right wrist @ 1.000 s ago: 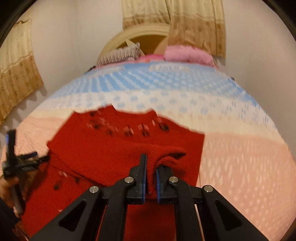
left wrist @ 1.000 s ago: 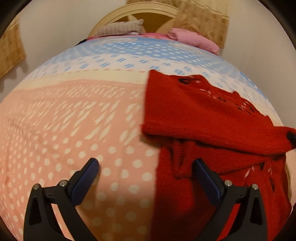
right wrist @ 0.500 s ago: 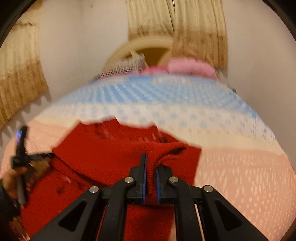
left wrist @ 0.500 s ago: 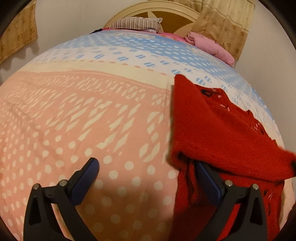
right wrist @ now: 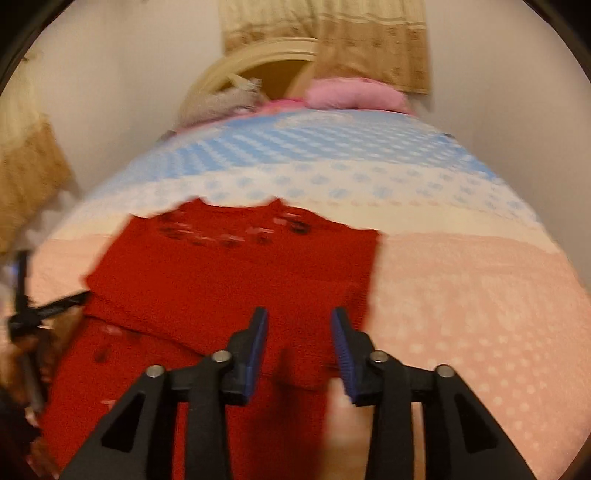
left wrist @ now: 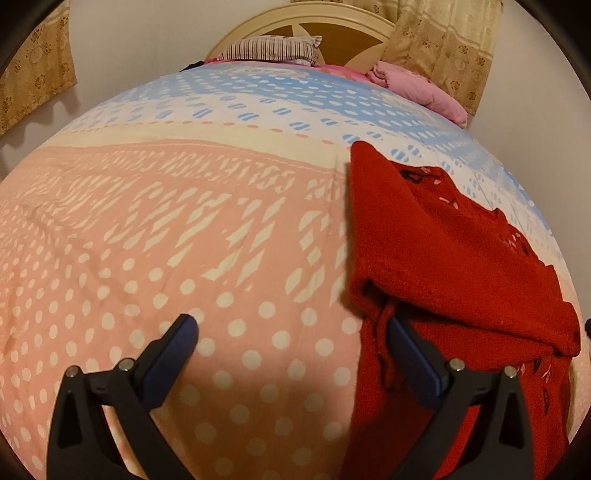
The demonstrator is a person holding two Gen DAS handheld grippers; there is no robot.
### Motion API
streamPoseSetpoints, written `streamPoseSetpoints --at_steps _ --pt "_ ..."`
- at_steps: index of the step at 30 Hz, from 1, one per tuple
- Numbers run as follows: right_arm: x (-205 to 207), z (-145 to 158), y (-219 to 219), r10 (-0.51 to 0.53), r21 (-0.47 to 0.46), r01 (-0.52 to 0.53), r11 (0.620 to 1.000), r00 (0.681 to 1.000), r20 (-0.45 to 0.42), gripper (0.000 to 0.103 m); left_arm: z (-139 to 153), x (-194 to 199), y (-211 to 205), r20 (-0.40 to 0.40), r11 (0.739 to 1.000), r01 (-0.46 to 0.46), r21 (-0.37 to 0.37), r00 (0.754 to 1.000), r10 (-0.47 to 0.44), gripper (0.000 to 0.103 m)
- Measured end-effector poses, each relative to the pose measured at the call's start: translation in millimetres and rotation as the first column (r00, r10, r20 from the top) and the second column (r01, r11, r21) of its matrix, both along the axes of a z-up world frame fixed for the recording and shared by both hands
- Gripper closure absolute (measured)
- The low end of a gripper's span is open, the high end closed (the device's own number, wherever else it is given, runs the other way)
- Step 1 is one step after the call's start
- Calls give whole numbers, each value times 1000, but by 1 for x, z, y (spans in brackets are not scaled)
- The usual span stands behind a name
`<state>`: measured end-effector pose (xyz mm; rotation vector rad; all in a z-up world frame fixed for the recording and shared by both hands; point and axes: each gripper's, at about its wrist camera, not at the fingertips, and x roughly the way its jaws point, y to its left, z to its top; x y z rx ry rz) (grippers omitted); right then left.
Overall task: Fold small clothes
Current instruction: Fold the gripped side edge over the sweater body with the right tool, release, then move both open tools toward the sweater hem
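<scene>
A small red knitted sweater (left wrist: 450, 266) lies on the bedspread, with its upper part folded down across its body. In the right wrist view the red sweater (right wrist: 236, 273) fills the middle and left, blurred. My left gripper (left wrist: 291, 328) is open and empty over the sweater's left edge; its right finger (left wrist: 410, 350) is over the red fabric. My right gripper (right wrist: 299, 328) is open just above the folded edge of the sweater, holding nothing. The left gripper (right wrist: 33, 314) shows at the left edge of the right wrist view.
The bedspread (left wrist: 166, 229) is pink with white dots near me and blue and white further away. A striped pillow (left wrist: 273, 50) and a pink pillow (left wrist: 417, 86) lie by the headboard (left wrist: 306, 22). Curtains (left wrist: 439, 40) hang behind.
My right gripper has opened and let go of the red fold it held. The fold now lies flat on the sweater. My left gripper stayed open and shifted slightly.
</scene>
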<state>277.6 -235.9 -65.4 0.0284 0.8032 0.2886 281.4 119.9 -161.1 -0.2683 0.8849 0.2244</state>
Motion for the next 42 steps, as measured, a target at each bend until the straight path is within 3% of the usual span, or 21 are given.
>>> streamPoseSetpoints --at_steps 2,5,8,18,23,31,42 --pt "3 -13 11 90 68 -87 994 995 -51 57 -1 -2 -4 -10 1000 7 24 1000 -7 0" --pt "15 -50 14 60 22 -57 998 985 -164 57 -1 -6 -9 -16 999 15 47 1000 -14 0" --pt "9 -54 9 57 75 -49 996 992 -113 56 -1 -8 -10 -18 998 18 52 1000 -17 0" --pt "5 -57 12 93 27 -90 996 990 -105 54 -1 -9 -11 -7 999 12 52 1000 -12 0" --pt "-4 -50 17 85 -9 -86 996 993 -79 54 6 -18 -14 4 995 2 98 1000 -2 0" --pt "-29 -47 9 79 21 -77 997 991 -109 53 12 -40 -35 -23 980 105 168 994 -103 0" --pt "-62 -48 10 98 12 -97 995 990 -100 49 14 -69 -52 -24 972 157 173 988 -155 0"
